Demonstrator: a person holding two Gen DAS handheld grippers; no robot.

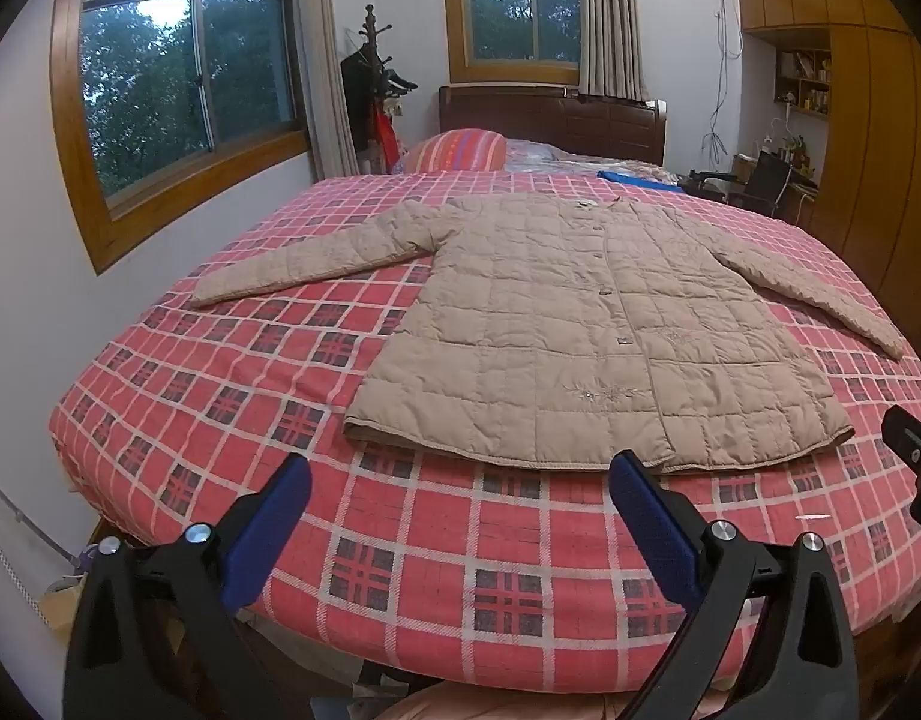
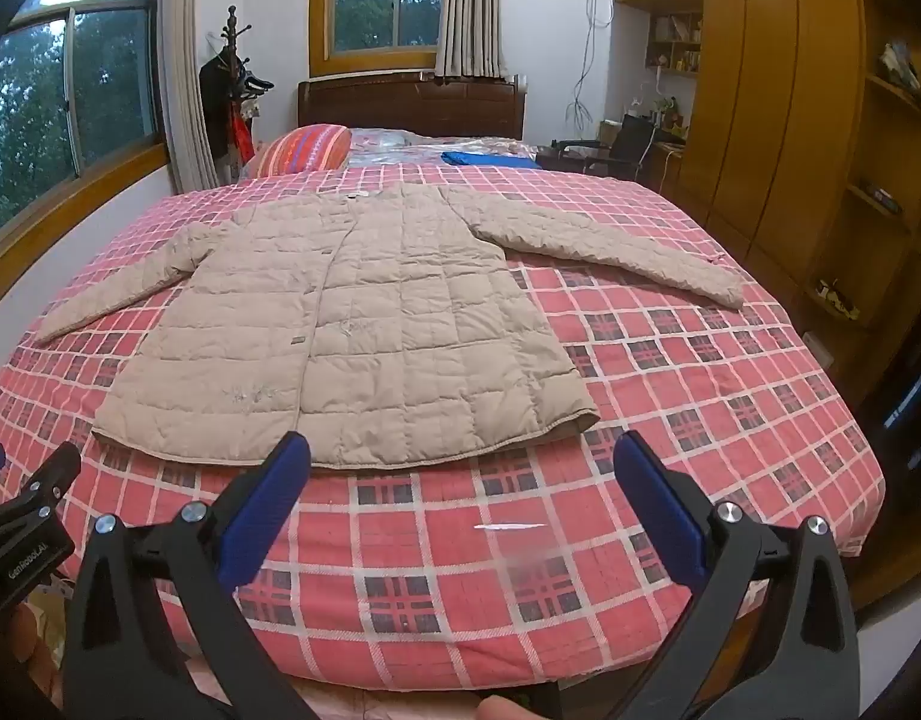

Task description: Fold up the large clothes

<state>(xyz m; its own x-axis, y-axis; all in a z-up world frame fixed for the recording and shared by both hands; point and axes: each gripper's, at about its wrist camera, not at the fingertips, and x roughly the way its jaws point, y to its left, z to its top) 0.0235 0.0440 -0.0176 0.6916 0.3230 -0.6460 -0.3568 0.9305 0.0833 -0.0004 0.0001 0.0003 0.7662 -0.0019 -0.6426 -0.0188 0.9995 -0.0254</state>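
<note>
A: Biggest thing first?
B: Bed w/ the red-and-pink plaid cover [image 1: 436,546], fills most of both views. Dark wooden headboard [image 1: 550,120] at the far end, striped red-orange pillow [image 1: 460,150] in front of it on the left.
A: And the garment?
B: Beige quilted long-sleeved coat [image 1: 556,330] lies flat on the cover, front up, buttoned, collar toward the headboard, hem toward the cameras. Both sleeves spread out to the sides, angled down. Small embroidery near the hem.
A: Anything else on the bed?
B: Flat blue folded cloth [image 2: 490,159] beyond the coat, near the headboard, well apart from it. Small white scrap [image 2: 511,527] on the cover, between the hem and the near edge.
A: Tongs?
B: Left gripper [image 1: 460,474] w/ blue pads spread wide, nothing between them, poised at the near edge of the bed just short of the hem. Right gripper [image 2: 460,450] same: spread wide, empty, tips just short of the hem, not touching it.
A: Side by side?
B: Yes, each shows at the edge of the other's view.
</note>
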